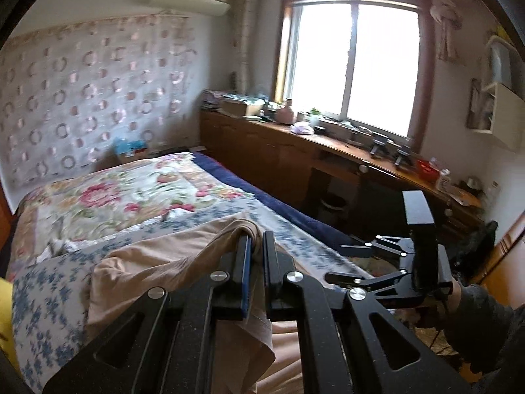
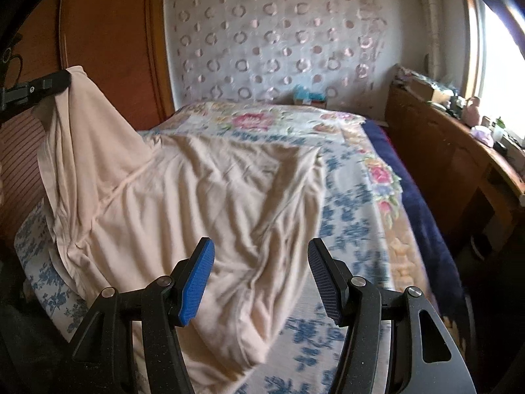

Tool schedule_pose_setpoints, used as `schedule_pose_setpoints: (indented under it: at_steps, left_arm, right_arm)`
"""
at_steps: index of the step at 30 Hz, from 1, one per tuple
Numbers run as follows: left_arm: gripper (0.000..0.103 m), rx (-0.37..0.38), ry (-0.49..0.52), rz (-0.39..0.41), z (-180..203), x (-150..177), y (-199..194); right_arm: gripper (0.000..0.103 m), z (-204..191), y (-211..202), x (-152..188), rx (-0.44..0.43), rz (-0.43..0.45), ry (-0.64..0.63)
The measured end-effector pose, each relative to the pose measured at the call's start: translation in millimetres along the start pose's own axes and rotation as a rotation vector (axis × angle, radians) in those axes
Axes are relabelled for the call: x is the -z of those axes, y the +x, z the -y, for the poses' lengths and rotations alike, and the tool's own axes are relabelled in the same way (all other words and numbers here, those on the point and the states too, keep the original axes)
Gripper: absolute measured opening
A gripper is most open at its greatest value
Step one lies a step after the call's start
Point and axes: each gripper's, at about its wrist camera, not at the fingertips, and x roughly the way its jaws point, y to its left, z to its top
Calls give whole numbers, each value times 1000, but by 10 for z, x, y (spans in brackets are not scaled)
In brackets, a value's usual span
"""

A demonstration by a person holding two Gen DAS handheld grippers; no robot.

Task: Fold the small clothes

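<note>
Upper left of the right wrist view: left claw point(image 2: 62, 80) clenched on one edge of the beige garment point(image 2: 203, 190), holding that edge raised. Hanging from the claw down to the bed point(image 2: 370, 229), with the rest spread, wrinkled, across the blue-flowered bedspread at centre frame. Bottom centre: right claw point(image 2: 261, 282) released, blue pads wide apart, nothing between them, poised above the garment's near edge. Judged step: first fold of the garment, one edge lifted for carrying across. Next move probably calling for a grasp by the right claw on the near edge, to steady the cloth before laying the lifted edge over. Far right: wooden surface point(image 2: 459, 151) under the window, cluttered. No readable brands, labels or writing anywhere.
</note>
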Motion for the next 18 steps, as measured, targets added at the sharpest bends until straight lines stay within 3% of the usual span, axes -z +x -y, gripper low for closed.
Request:
schedule_pose_setpoints:
  at_steps: [2,5,11,18]
  left_arm:
    - [13,12,5,-22,46,0,31]
    - [44,4,2,-14,14,58,14]
    - [77,-71,-28,-14,-227,270,-98]
    - [79,-243,-90,-11,-624,609,-240]
  right_arm:
    - [61,-14,-60,-1,-2,15,9]
    - [61,-92,-84,49,-1,21,12]
    - [61,-79,24,123,-16,7,11]
    - [61,-132,210,33,-54,-15,-7]
